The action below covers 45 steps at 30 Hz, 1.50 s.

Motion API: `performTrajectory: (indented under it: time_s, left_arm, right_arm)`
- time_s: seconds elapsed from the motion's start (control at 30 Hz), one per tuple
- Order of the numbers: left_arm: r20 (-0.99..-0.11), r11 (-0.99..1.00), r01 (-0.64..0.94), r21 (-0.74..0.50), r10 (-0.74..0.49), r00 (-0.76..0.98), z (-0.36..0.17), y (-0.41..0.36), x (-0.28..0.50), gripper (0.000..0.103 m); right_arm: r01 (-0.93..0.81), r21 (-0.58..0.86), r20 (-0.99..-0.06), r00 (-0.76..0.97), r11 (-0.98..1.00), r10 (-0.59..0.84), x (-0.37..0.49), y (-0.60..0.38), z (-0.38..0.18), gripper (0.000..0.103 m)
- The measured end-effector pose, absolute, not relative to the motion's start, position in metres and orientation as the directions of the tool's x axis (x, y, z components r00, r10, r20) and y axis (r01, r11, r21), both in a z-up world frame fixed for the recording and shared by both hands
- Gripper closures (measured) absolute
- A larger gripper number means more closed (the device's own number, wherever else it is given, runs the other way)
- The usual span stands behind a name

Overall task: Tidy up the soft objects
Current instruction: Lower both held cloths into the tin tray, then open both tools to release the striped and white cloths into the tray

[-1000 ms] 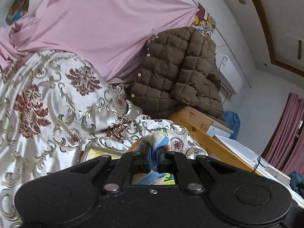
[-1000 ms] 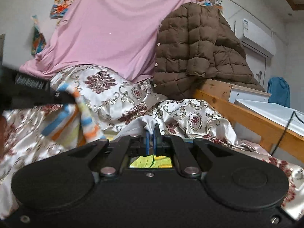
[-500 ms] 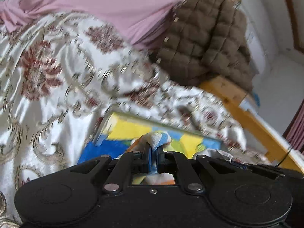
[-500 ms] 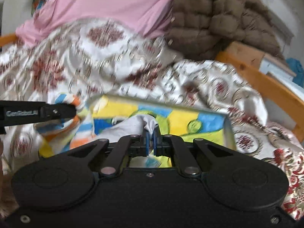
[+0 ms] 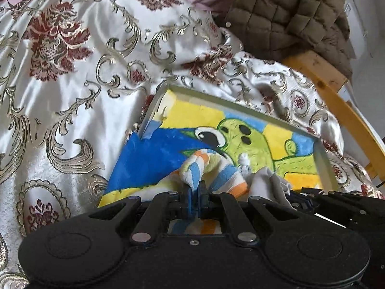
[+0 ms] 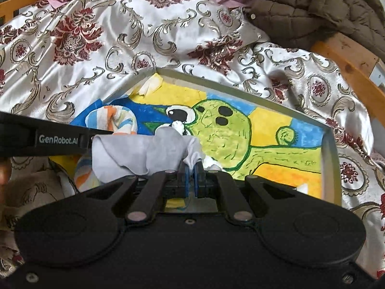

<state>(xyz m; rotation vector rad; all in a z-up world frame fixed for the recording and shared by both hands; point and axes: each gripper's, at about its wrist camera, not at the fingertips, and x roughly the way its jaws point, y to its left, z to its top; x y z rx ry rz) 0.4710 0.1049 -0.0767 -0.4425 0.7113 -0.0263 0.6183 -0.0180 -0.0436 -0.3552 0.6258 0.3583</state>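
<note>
Striped towel and grey cloth, each pinched in a hand-held gripper, now lower over the painted tray.

Your left gripper hides the near part of the striped cloth. The tray runs under your right gripper, its near rim unseen.

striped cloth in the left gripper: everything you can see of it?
The soft terry-like cloth striped blue, orange, pale yellow and white is bunched and twisted, one rolled fold pinched in the shut left gripper. Its body sags onto the blue corner of the painted cartoon tray, beside the grey cloth held by the right gripper.
</note>
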Motion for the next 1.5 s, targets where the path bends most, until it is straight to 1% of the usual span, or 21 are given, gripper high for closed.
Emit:
performTrajectory:
  time_s: [0.2,0.37,0.47,0.57,0.67,0.7,0.73,0.8,0.83,0.9,0.93,0.97,1.0,1.07,1.13,1.2,1.3,1.37,1.4,1.43,1.5]
  left_arm:
    - [-0.678,0.923,-0.138,-0.360,-0.158,0.718,-0.087,0.101,0.477,0.099]
    - [-0.679,0.923,-0.139,-0.358,-0.155,0.717,-0.086,0.101,0.477,0.099]
    - [-0.672,0.921,-0.145,-0.362,-0.150,0.725,-0.081,0.101,0.476,0.095]
    - [-0.663,0.924,-0.139,-0.357,-0.146,0.735,-0.076,0.099,0.473,0.087]
    - [-0.659,0.928,-0.142,-0.344,-0.131,0.740,-0.070,0.097,0.469,0.077]
    - [-0.659,0.927,-0.146,-0.345,-0.128,0.741,-0.069,0.097,0.468,0.072]
    - [-0.657,0.925,-0.150,-0.349,-0.127,0.743,-0.067,0.098,0.467,0.070]
    - [-0.653,0.920,-0.155,-0.359,-0.129,0.746,-0.064,0.098,0.464,0.062]
    - [-0.652,0.919,-0.157,-0.361,-0.128,0.747,-0.063,0.099,0.462,0.060]
    - [-0.646,0.917,-0.160,-0.364,-0.125,0.753,-0.060,0.099,0.458,0.049]
    - [-0.644,0.916,-0.163,-0.367,-0.123,0.755,-0.058,0.099,0.456,0.046]
    - [-0.641,0.913,-0.168,-0.372,-0.122,0.757,-0.057,0.099,0.455,0.039]
    - [-0.636,0.908,-0.175,-0.380,-0.120,0.762,-0.055,0.099,0.452,0.036]
    - [-0.629,0.902,-0.176,-0.394,-0.125,0.767,-0.051,0.100,0.448,0.035]
    - [-0.619,0.898,-0.179,-0.403,-0.123,0.776,-0.047,0.099,0.440,0.030]
    - [-0.599,0.891,-0.185,-0.414,-0.114,0.793,-0.043,0.099,0.429,0.023]
    - [-0.571,0.890,-0.182,-0.418,-0.102,0.814,-0.034,0.097,0.411,0.019]
    - [-0.555,0.891,-0.182,-0.417,-0.091,0.827,-0.028,0.094,0.400,0.017]
    - [-0.543,0.892,-0.177,-0.416,-0.088,0.835,-0.024,0.091,0.394,0.015]
    - [-0.531,0.896,-0.167,-0.411,-0.086,0.843,-0.020,0.088,0.387,0.015]
    - [-0.506,0.914,-0.140,-0.381,-0.079,0.859,-0.011,0.080,0.375,0.014]
  right_arm:
    - [-0.429,-0.193,-0.639,0.737,0.882,0.219,0.619,-0.024,-0.051,0.103]
    - [-0.426,-0.203,-0.630,0.746,0.882,0.215,0.614,-0.026,-0.050,0.103]
    - [-0.413,-0.195,-0.610,0.761,0.890,0.219,0.606,-0.036,-0.040,0.103]
    - [-0.398,-0.195,-0.592,0.776,0.896,0.216,0.600,-0.044,-0.033,0.099]
    - [-0.368,-0.190,-0.569,0.797,0.910,0.203,0.596,-0.054,-0.027,0.086]
    - [-0.357,-0.188,-0.563,0.803,0.915,0.198,0.595,-0.058,-0.026,0.077]
    - [-0.350,-0.186,-0.557,0.807,0.918,0.194,0.594,-0.062,-0.024,0.070]
    - [-0.339,-0.181,-0.550,0.813,0.923,0.190,0.591,-0.068,-0.019,0.066]
    - [-0.334,-0.179,-0.547,0.816,0.925,0.189,0.589,-0.071,-0.017,0.064]
    - [-0.323,-0.177,-0.536,0.824,0.930,0.184,0.584,-0.077,-0.014,0.060]
    - [-0.318,-0.174,-0.529,0.829,0.932,0.184,0.581,-0.080,-0.011,0.059]
    - [-0.313,-0.171,-0.523,0.832,0.934,0.183,0.578,-0.084,-0.008,0.058]
    - [-0.307,-0.165,-0.514,0.838,0.937,0.184,0.573,-0.089,-0.005,0.058]
    - [-0.301,-0.148,-0.493,0.848,0.942,0.193,0.565,-0.098,0.002,0.055]
    - [-0.294,-0.136,-0.469,0.861,0.946,0.200,0.555,-0.106,0.009,0.045]
    - [-0.283,-0.121,-0.437,0.876,0.952,0.204,0.542,-0.116,0.017,0.039]
    - [-0.268,-0.082,-0.392,0.894,0.960,0.216,0.521,-0.130,0.028,0.033]
    - [-0.259,-0.058,-0.358,0.907,0.964,0.222,0.506,-0.141,0.036,0.030]
    - [-0.252,-0.043,-0.337,0.915,0.967,0.224,0.496,-0.147,0.039,0.027]
    - [-0.245,-0.027,-0.321,0.920,0.969,0.224,0.488,-0.153,0.042,0.024]
    - [-0.230,0.011,-0.295,0.929,0.973,0.223,0.470,-0.165,0.048,0.022]
